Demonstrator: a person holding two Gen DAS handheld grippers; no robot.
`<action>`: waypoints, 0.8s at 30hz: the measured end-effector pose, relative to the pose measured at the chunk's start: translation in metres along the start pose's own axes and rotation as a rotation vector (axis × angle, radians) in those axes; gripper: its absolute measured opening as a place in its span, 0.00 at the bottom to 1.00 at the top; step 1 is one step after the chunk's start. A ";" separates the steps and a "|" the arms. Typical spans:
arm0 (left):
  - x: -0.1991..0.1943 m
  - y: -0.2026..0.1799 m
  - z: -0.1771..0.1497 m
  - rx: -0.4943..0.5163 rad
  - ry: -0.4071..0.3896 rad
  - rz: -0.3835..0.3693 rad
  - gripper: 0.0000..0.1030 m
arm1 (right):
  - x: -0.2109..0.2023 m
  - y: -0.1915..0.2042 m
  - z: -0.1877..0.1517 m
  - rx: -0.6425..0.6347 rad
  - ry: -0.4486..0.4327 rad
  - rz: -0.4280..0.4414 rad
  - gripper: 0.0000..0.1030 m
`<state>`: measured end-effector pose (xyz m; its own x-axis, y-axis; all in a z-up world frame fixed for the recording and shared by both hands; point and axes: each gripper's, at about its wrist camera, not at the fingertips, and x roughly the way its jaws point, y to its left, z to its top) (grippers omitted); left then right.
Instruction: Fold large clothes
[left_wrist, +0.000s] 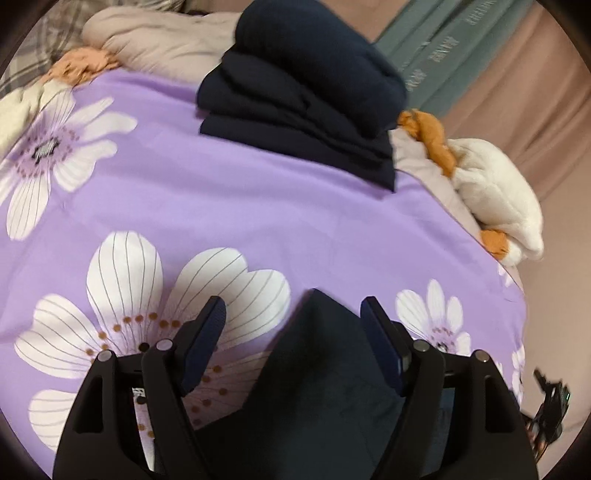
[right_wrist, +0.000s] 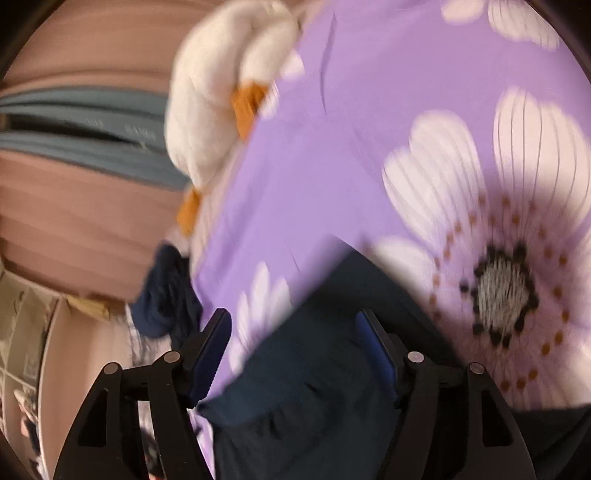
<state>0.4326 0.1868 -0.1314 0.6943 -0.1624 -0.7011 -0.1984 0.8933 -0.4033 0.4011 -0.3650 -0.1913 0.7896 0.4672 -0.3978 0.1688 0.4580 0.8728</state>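
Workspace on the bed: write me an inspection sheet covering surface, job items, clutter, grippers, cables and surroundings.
Surface: purple flowered bedspread, mostly bare in the middle.
Job's things: dark navy garment lying between the left gripper's fingers, also seen in the right wrist view; folded navy stack at the far edge.
Clutter: white and orange plush toy at the bed's edge; beige bedding behind the stack; loose dark blue cloth off the bed's side.
Grippers: left gripper open, pads clear of the cloth; right gripper open over the garment.
Cables: a dark tangle at the edge, unclear.
Surroundings: pinkish curtain, teal fabric.
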 end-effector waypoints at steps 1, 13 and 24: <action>-0.003 -0.004 -0.002 0.040 0.000 -0.005 0.73 | -0.006 0.008 0.000 -0.033 -0.017 0.004 0.71; 0.021 -0.066 -0.059 0.398 0.157 -0.036 0.72 | 0.054 0.117 -0.105 -0.795 0.271 -0.216 0.71; 0.066 -0.080 -0.082 0.523 0.153 0.077 0.58 | 0.111 0.113 -0.164 -1.068 0.378 -0.439 0.47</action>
<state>0.4373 0.0701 -0.1932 0.5755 -0.1123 -0.8101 0.1529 0.9878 -0.0283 0.4110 -0.1375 -0.1832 0.5351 0.2256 -0.8141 -0.3336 0.9418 0.0416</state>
